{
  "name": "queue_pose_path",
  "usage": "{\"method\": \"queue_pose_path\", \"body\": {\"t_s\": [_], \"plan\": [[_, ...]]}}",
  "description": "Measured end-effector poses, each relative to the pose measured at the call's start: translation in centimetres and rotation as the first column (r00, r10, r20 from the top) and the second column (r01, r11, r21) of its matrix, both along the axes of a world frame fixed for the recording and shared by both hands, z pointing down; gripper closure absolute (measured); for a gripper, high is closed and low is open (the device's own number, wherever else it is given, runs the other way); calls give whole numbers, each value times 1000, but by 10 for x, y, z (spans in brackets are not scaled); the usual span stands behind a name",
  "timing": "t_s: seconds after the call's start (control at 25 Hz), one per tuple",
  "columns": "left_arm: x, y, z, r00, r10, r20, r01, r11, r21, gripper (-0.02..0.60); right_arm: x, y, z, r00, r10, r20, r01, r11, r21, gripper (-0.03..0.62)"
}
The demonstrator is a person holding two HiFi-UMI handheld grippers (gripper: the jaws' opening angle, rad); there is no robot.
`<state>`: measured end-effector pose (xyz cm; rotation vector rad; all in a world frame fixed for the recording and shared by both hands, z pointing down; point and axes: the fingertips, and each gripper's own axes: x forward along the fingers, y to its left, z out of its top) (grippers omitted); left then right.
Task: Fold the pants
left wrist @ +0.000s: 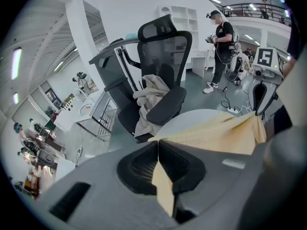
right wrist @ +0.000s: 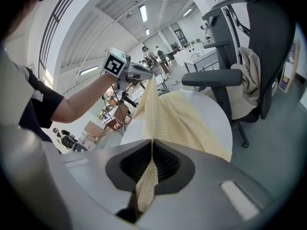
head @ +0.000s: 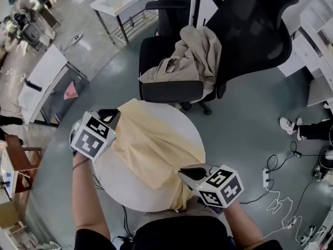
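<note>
We've got the left gripper (head: 111, 117) clamped shut on one edge of the yellow pants (head: 156, 150) and the right gripper (head: 190, 173) pinched tight on the opposite edge. The pants are stretched between them, draped across the round white table (head: 112, 177).

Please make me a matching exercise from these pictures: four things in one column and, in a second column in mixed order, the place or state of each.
Things:
1. yellow pants
2. beige garment
3. round white table
4. left gripper

Places or states:
a. heaped on the seat of the black office chair
b. shut on an edge of fabric
c. lies across the table, lifted at two edges
d. stands in front of the chair, partly covered by cloth

Pairs: 1-c, 2-a, 3-d, 4-b.
</note>
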<state>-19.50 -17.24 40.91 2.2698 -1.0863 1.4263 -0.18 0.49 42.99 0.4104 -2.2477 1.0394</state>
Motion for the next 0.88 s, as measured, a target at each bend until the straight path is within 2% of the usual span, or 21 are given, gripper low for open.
{"method": "queue_pose_path", "body": {"t_s": [0.16,0.32,0.6,0.88], "plan": [[11,-21,21,1000,-12,-2,12,1000,-26,575,9,-18,15,1000,7,-18,-8,1000,-18,580],[18,-32,44,999,-39,-34,37,997,-68,575,15,-30,32,998,-3,-64,3,1000,-12,580],[26,-40,72,998,-30,-62,22,993,-120,574,25,-42,55,995,-5,-95,2,1000,-28,580],[31,-46,110,1000,-10,-29,5,986,-166,574,33,-51,81,990,-24,-136,17,998,-52,580]]}}
